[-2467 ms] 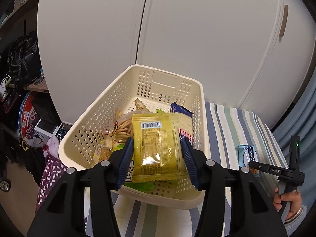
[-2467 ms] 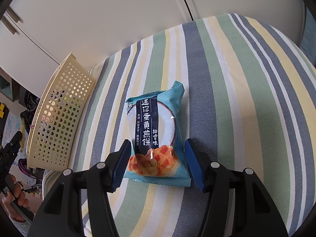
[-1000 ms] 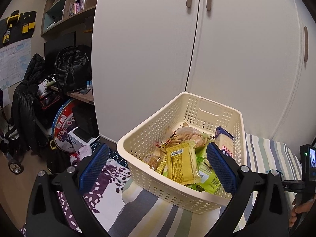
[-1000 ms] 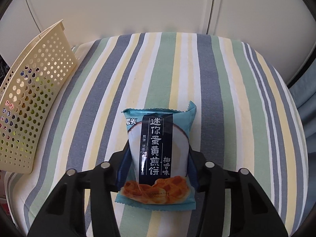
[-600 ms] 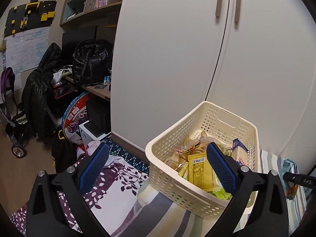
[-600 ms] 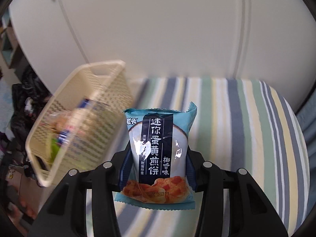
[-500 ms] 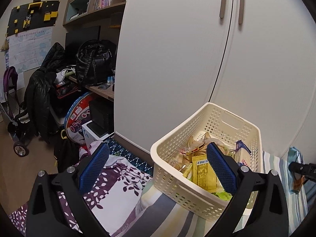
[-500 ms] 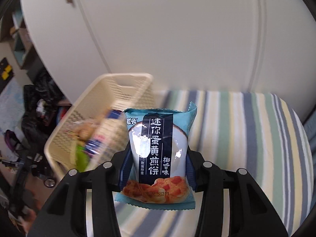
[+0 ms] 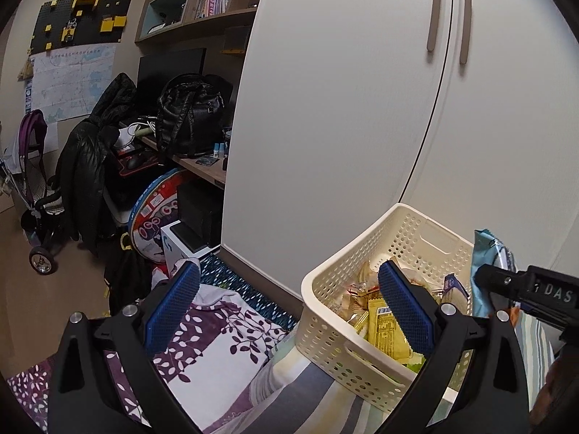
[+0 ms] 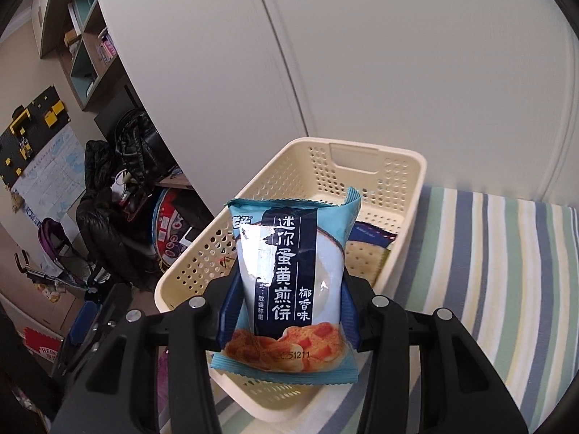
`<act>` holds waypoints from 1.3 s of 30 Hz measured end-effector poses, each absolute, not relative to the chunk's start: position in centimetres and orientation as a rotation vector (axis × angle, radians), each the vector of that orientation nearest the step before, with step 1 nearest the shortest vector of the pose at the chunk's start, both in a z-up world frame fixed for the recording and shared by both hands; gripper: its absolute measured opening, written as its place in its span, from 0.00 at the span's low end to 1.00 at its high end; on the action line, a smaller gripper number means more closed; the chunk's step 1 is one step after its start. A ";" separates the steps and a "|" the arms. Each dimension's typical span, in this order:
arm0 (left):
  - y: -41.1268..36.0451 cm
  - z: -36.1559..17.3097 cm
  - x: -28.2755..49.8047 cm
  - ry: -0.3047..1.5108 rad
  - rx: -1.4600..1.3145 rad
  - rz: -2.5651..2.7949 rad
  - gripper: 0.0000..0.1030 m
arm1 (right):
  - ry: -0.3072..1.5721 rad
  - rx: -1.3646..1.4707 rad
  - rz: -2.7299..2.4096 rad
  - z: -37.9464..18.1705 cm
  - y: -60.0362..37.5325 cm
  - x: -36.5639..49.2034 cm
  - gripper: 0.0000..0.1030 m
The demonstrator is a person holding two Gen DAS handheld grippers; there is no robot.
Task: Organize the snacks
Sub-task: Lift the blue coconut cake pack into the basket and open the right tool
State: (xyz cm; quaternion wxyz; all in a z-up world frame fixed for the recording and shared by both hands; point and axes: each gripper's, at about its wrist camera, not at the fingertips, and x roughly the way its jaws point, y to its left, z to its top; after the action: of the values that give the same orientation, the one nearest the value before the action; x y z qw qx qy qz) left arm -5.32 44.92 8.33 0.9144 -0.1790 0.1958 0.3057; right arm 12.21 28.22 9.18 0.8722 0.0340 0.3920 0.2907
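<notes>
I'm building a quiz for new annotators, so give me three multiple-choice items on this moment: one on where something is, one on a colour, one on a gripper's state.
1. Where is the blue snack packet?
A. Lying flat on the striped cover
B. Held up in front of the cream basket
C. Lying at the bottom of the basket

2. What colour are the pads of the left hand-held gripper?
A. Blue
B. Red
C. White

3. What state is the right hand-held gripper in?
A. Open and empty
B. Shut on a yellow packet
C. Shut on the blue snack packet

Answers:
1 B: the right wrist view shows the packet raised, with the basket behind it.
2 A: both pads show blue in the left wrist view.
3 C: the fingers press against the packet's two sides.
</notes>
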 end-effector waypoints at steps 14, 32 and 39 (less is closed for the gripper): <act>45.8 8.3 -5.7 0.392 -0.409 0.633 0.97 | 0.841 -0.001 0.631 6.6 29.8 11.6 0.51; 46.1 8.2 -5.9 0.393 -0.423 0.631 0.97 | 0.948 0.106 0.717 5.1 28.7 10.4 0.52; 45.9 8.3 -5.9 0.390 -0.414 0.634 0.97 | 0.868 0.163 0.771 7.9 28.3 9.4 0.52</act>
State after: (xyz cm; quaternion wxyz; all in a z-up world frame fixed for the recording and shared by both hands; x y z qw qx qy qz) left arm -5.86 45.90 8.32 0.9107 -0.2008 0.1893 0.3074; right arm 9.45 28.31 7.90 0.8332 0.0770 0.4094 0.3636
